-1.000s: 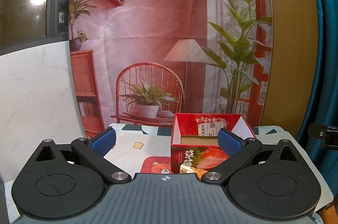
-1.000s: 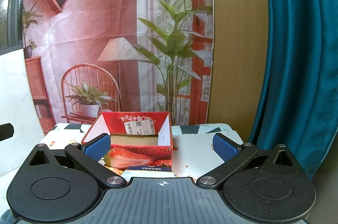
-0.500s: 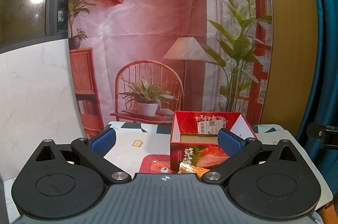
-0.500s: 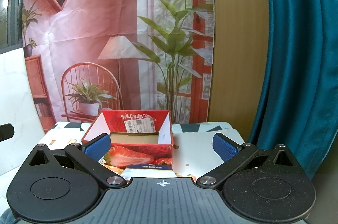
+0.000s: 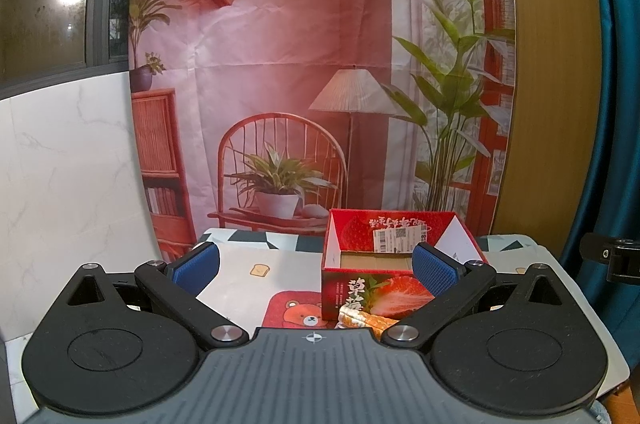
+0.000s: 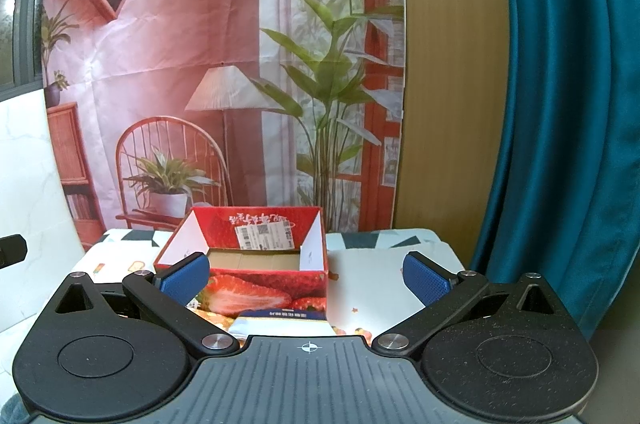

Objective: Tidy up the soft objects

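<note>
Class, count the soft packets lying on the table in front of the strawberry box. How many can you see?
2: an orange-and-white packet against the strawberry box front, and a blue-and-white packet before it. Both are partly hidden by the grippers; more may be hidden.

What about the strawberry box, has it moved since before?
No. The strawberry box sits in the same spot below the printed lamp behind it.

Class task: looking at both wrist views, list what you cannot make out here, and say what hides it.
- Packet, left wrist view: mostly hidden behind the left gripper body.
- Blue-edged packet, right wrist view: cut off by the right gripper body.
- Label inside the strawberry box: print too small.
- Box floor: front wall hides it.
</note>
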The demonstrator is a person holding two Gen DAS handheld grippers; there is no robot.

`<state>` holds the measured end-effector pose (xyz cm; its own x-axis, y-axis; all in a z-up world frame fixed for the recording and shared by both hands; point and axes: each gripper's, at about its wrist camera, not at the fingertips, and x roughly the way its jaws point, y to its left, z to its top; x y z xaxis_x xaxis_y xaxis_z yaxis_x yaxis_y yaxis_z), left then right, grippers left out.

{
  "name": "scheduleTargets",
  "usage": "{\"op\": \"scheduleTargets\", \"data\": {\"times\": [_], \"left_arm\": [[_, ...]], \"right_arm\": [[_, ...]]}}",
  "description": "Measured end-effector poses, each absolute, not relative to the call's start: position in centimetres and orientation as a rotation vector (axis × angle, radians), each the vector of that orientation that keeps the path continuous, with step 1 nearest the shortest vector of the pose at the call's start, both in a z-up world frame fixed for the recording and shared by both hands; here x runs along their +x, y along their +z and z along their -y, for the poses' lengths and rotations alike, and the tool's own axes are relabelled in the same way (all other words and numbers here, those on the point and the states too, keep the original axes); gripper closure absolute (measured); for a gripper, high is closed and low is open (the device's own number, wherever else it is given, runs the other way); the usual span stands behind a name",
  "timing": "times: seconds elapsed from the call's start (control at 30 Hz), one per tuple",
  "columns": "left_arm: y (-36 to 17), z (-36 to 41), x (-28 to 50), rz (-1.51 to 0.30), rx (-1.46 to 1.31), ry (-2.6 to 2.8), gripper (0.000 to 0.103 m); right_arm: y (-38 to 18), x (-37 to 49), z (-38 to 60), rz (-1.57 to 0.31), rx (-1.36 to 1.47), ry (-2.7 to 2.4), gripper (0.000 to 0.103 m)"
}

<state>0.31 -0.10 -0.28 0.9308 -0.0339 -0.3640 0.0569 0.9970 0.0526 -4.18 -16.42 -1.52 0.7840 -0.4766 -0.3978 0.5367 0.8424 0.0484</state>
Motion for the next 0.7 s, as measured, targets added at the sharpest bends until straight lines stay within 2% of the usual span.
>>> {"op": "scheduleTargets", "data": {"times": [0.7], "left_arm": [[-0.7, -0.03, 1.04, -0.401, 0.058, -0.051, 0.0]], "right_arm": [[-1.68, -4.06, 16.41, -0.387, 0.166, -0.542, 0.0]]}}
